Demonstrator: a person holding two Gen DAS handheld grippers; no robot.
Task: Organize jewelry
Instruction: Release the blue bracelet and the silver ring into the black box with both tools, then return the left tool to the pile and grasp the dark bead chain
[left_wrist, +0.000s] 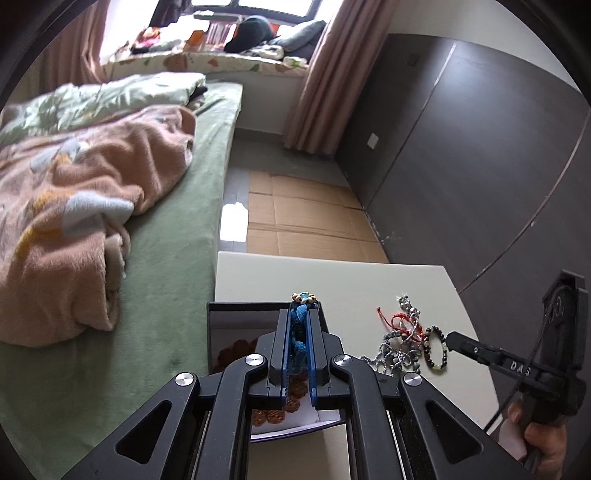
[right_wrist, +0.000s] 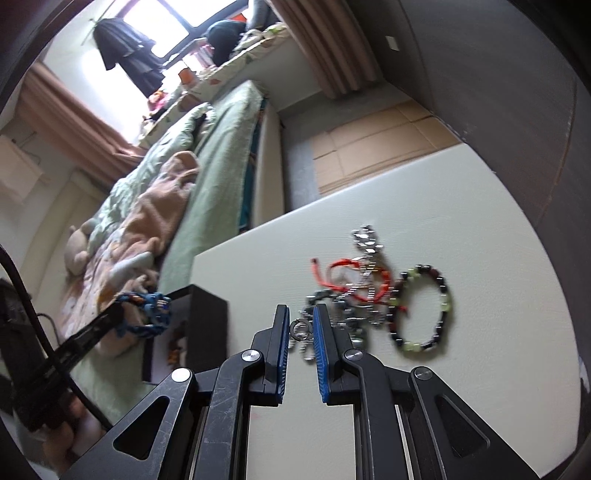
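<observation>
Left gripper (left_wrist: 300, 325): black linkage frame, blue ribbed fingers (left_wrist: 283, 343) pinched on a blue woven bracelet (left_wrist: 298, 332) of knotted cord, its small flower-shaped bead cluster with a turquoise centre projecting past the fingertips. The bracelet is held over a black rectangular jewelry box (left_wrist: 221, 332) with a pale lining, in which brown, knobbly beaded pieces (left_wrist: 295, 395) are seen. Right gripper (right_wrist: 301, 330): same build, blue fingers (right_wrist: 320, 343) drawn close together with a narrow gap left; a small silver ring (right_wrist: 300, 328) and part of a chain are seen in that gap, and whether they are gripped cannot be told. Just beyond the right fingertips, a heap of jewelry (right_wrist: 365, 291) is laid on the cream, matte tabletop (right_wrist: 461, 206): tangled silver chains (right_wrist: 364, 240) of fine metal links, a red cord bracelet (right_wrist: 354, 280) looped among them, and a round bracelet of glossy dark and pale green beads (right_wrist: 421, 310) lying flat at the heap's right side. The heap is set apart from the box, to its right. A hand (left_wrist: 543, 435) is seen on the right gripper's handle. Beyond the tabletop: a bed with a green sheet (left_wrist: 166, 295), a fleecy pink blanket (left_wrist: 92, 206), flattened brown cardboard on the floor (left_wrist: 306, 218), dark wood-grain wall panels (left_wrist: 480, 155).
</observation>
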